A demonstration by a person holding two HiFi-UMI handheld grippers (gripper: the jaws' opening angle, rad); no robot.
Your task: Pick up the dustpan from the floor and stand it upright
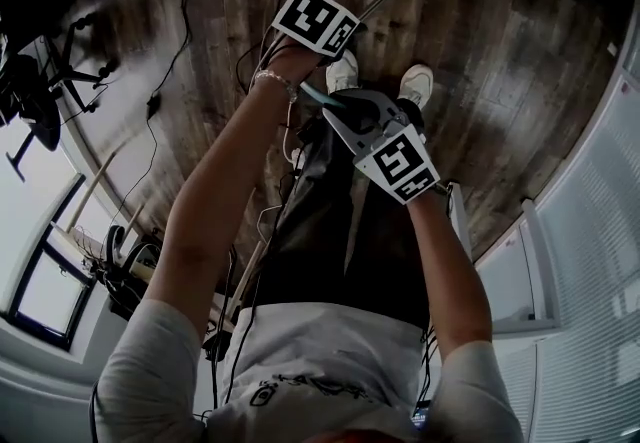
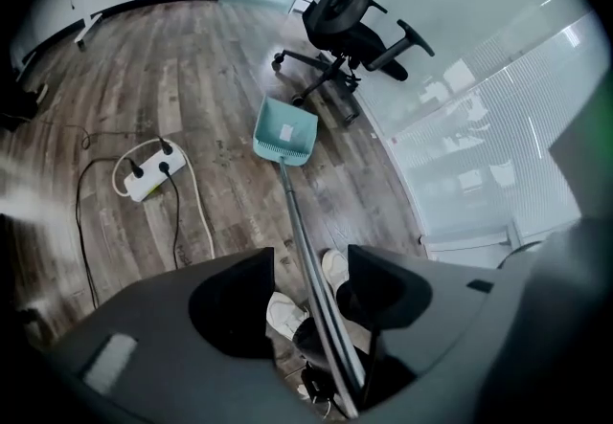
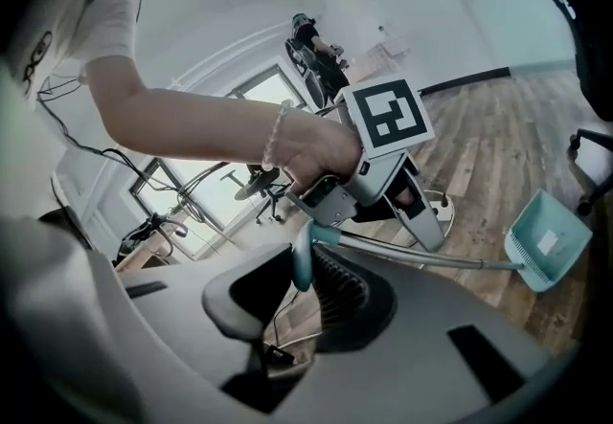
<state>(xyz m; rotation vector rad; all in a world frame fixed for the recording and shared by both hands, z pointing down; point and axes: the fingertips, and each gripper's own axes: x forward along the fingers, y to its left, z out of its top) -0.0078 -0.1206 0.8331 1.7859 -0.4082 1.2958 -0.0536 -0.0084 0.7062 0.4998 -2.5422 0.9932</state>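
Right gripper view: right claw (image 3: 305, 280) clamped on grip (image 3: 302, 255) of long-handled teal plastic dustpan (image 3: 546, 242), pan down at wooden floor (image 3: 479, 121). Left claw (image 2: 311, 288) apart around its pole (image 2: 297, 221); single-end hold, pan may swing.

A black office chair (image 2: 350, 25) stands on wood-plank floor (image 2: 192, 78).

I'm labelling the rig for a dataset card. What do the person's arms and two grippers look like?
The left gripper and right gripper are each a grey plastic body with dark jaws and a white cube bearing black square markers. The right one's pad is ribbed. The arms are bare below short white T-shirt sleeves; a bracelet circles the left wrist.
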